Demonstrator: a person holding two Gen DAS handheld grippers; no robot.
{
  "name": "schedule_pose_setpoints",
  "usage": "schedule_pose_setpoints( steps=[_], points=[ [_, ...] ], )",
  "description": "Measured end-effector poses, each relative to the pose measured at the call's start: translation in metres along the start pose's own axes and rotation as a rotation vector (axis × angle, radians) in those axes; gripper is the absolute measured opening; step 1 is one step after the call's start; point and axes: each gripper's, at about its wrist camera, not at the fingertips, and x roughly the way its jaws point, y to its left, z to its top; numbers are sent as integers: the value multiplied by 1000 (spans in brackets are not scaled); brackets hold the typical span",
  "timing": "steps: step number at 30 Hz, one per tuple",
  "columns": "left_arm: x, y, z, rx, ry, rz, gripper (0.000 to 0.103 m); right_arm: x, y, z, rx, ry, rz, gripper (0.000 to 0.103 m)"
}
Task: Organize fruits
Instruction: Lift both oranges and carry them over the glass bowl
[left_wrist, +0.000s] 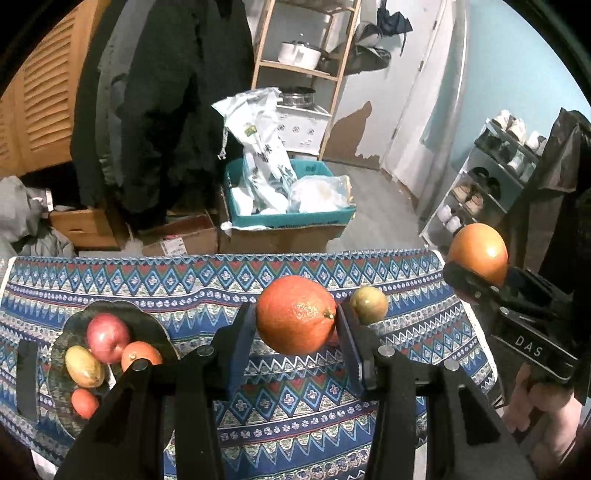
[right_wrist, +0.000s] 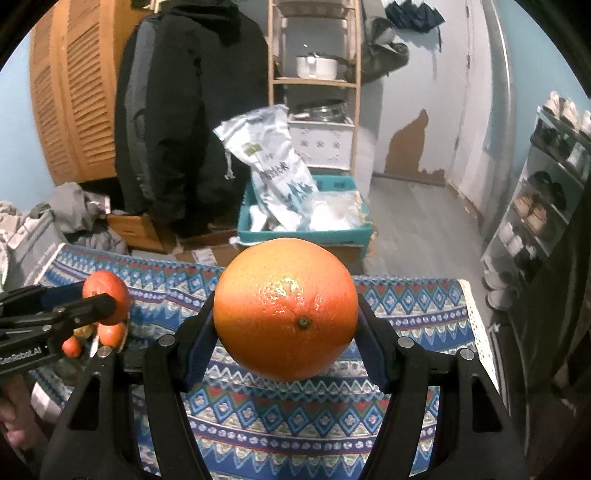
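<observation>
My left gripper (left_wrist: 295, 321) is shut on a deep-orange orange (left_wrist: 293, 314), lifted above the patterned tablecloth (left_wrist: 295, 406). Over the table's right end, my right gripper (right_wrist: 286, 317) is shut on a larger, paler orange fruit (right_wrist: 286, 308); that fruit (left_wrist: 480, 253) and its gripper also show in the left wrist view. In the right wrist view the left gripper (right_wrist: 107, 302) appears at left with its orange (right_wrist: 105, 295). A dark plate (left_wrist: 147, 325) on the left holds a red apple (left_wrist: 107, 336), a yellow-green mango (left_wrist: 84, 365) and small orange fruits (left_wrist: 142, 354). A green-red fruit (left_wrist: 368, 304) lies on the cloth.
Beyond the table's far edge are cardboard boxes (left_wrist: 177, 236), a teal crate with plastic bags (left_wrist: 288, 206) and a hanging black coat (left_wrist: 162, 110). A wooden shelf with a pot (left_wrist: 299, 51) stands at the back, a shoe rack (left_wrist: 491, 177) at the right.
</observation>
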Motion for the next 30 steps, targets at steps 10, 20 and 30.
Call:
schedule_pose_setpoints(
  steps=[10,20,30],
  points=[
    [-20,22,-1,-34,-33,12,45,-4,31,9,-32,-19,63,68],
    [-24,66,-10,-109,-22,61,45,16,74,15,-62,7,155,68],
    [-29,113,-26,-186,-5,113,45,40,124,15,-124,51,230,68]
  ],
)
